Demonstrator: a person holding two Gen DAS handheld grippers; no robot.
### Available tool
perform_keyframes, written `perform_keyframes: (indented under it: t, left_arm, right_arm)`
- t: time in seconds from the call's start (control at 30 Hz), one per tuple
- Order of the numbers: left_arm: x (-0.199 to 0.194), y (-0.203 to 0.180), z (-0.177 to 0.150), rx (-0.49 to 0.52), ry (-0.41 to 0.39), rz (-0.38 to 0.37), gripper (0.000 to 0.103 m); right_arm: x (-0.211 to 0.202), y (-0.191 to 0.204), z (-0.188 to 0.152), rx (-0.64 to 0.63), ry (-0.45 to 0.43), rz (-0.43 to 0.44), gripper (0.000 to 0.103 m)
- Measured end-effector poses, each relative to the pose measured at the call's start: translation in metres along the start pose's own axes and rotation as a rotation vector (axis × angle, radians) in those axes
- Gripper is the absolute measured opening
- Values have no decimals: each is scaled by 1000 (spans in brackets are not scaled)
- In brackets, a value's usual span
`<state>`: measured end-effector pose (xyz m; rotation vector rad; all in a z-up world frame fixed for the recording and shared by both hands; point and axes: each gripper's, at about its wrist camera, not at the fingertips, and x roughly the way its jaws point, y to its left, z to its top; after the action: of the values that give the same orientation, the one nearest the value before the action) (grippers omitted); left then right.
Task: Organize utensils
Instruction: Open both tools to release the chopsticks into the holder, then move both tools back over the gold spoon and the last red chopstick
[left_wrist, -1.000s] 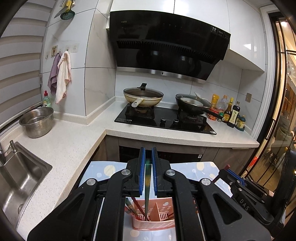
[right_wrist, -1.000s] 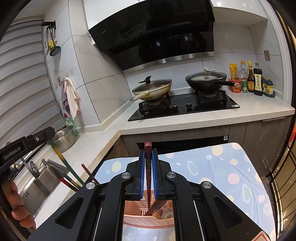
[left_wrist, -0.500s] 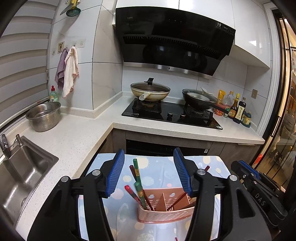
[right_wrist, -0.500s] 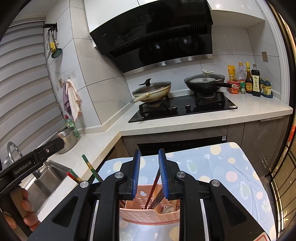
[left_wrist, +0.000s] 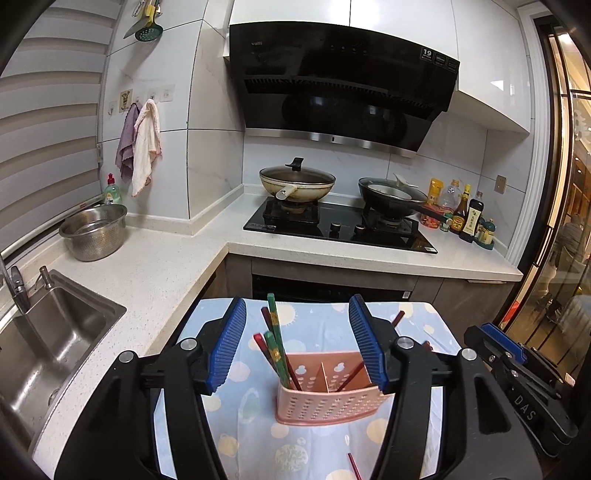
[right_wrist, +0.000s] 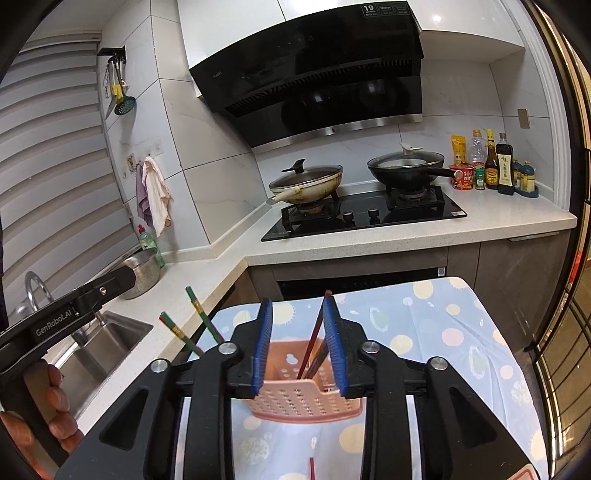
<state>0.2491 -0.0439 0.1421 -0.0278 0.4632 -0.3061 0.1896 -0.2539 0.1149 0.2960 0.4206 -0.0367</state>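
The desk (left_wrist: 325, 325), covered in a pale blue cloth with sun and dot prints, lay ahead of and below both pairs of tongs. On it stood the pink perforated holder (left_wrist: 328, 395), split by a divider into a left and a right compartment, framed between the jaws in both wrist views and sitting lower than the pads.

The left tongs (left_wrist: 301, 345) were open wide and opening a little further, their blue pads well clear of everything; nothing was held. Between the pads, but lower and farther off, green chopsticks (left_wrist: 275, 332) and red chopsticks (left_wrist: 266, 347) stood steeply in the left compartment, leaning up and away to the left.

The right tongs (right_wrist: 299, 343) stood narrower and were also opening. Dark red chopsticks (right_wrist: 314, 339) rose from the holder just inside the right pad; whether pad and stick touched I could not tell, but no squeeze showed, so I judged them let go.

One loose red chopstick (left_wrist: 354, 466) lay flat on the cloth nearer than the holder, under the tongs at the bottom edge of both views. Its long axis ran roughly fore and aft. It seemed the likeliest next pick, about equally near either hand, and would need the jaws tipped down across its width.
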Motion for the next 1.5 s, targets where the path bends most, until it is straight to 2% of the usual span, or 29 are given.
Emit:
perform_keyframes:
  t: [0.2, 0.37, 0.7, 0.97, 1.27, 1.5]
  left_arm:
    - [-20, -2, -28, 12, 24, -2, 62]
    - [-34, 0, -68, 16, 75, -7, 63]
    - [-47, 1, -165, 0, 222, 38, 63]
    - [-45, -3, -232, 11, 358, 47, 63]
    - [-45, -10, -286, 17, 472, 32, 63]
    - [-44, -10, -299, 22, 504, 32, 63]
  right_arm:
    - [-29, -2, -32, 4, 29, -5, 30]
    - [-51, -6, -77, -8, 93, -17, 30]
    - [-78, -15, -181, -33, 280, -47, 30]
    - [-82, -20, -250, -58, 438, -55, 30]
    - [-76, -18, -285, -85, 498, -61, 28]
    - [-68, -15, -294, -97, 519, -56, 22]
